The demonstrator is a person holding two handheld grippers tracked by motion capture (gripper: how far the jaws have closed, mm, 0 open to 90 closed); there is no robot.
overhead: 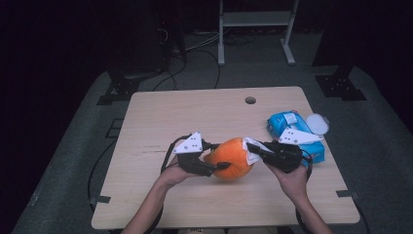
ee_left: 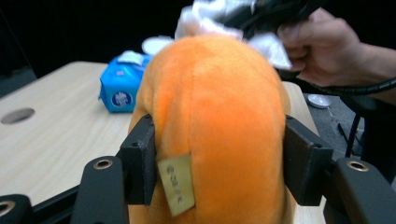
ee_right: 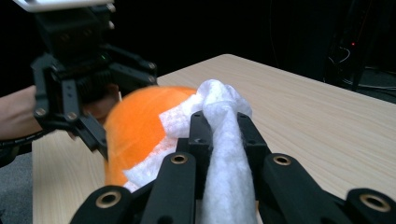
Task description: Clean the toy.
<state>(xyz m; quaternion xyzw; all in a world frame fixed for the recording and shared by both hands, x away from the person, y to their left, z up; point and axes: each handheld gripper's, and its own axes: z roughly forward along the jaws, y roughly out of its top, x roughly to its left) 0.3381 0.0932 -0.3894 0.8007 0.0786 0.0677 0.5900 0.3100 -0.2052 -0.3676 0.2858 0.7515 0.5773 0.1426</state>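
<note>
Near the middle of the wooden tabletop [overhead: 160,117], the round orange plush toy [overhead: 232,158] is clamped by the left gripper [overhead: 218,165], whose fingers [ee_left: 140,158] press its flanks. It is judged soft, light and not fragile. The crumpled white wipe [ee_right: 224,140] is pinched in the closed right gripper [ee_right: 223,126] against its top. Open room lies far and left; the blue wipes pack [overhead: 292,127] sits near the right edge.

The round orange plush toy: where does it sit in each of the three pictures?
High view: the round orange plush toy sits low centre, between both grippers.
Left gripper view: centre, large, squeezed by the black jaws.
Right gripper view: left of centre, behind the white wipe.
Shared landmark: the light wooden table.
</note>
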